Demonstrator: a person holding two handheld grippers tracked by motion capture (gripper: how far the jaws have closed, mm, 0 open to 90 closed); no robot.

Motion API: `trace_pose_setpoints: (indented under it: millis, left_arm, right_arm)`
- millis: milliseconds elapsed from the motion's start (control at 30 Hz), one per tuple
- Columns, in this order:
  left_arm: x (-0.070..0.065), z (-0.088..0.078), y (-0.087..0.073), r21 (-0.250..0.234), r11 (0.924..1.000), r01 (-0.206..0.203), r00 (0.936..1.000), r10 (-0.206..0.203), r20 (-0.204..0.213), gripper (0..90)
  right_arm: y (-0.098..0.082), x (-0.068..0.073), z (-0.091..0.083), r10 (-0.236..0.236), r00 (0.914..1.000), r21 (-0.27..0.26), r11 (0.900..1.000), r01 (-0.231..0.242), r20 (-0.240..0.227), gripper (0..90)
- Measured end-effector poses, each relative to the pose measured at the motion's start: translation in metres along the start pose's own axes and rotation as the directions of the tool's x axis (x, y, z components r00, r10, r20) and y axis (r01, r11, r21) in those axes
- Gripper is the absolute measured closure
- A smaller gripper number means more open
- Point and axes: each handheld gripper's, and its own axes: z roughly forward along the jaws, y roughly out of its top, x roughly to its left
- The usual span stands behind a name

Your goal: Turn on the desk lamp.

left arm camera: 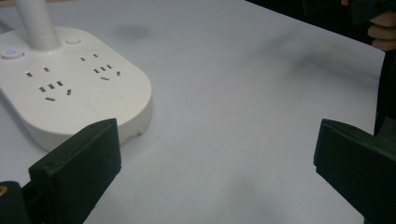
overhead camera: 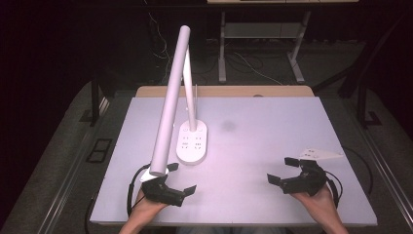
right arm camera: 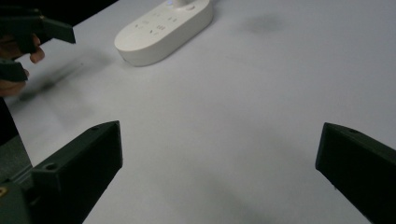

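I hold both grippers low over the near edge of the table (overhead camera: 272, 112), jaws spread wide and gripping nothing. My left gripper (overhead camera: 181, 180) sits just in front of the lamp's base (overhead camera: 192, 143), which stands left of centre with its sockets and power button (left arm camera: 11, 53) facing up; the lamp head (overhead camera: 170, 97) hangs over my left hand. My right gripper (overhead camera: 281, 170) waits well apart at the right. I judge this the approach: next I must bring the left jaws forward to the base, likely to the button.
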Motion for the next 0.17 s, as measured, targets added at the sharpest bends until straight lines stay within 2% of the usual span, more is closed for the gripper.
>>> trace_pose_setpoints:
  millis: [167]
  left_arm:
    - [0.001, 0.001, 0.0, -0.003, 1.0, 0.003, 1.0, -0.003, -0.001, 0.0]
  right_arm:
    - [-0.016, 0.003, -0.003, -0.005, 0.9999, 0.004, 1.0, 0.005, 0.01, 0.2]
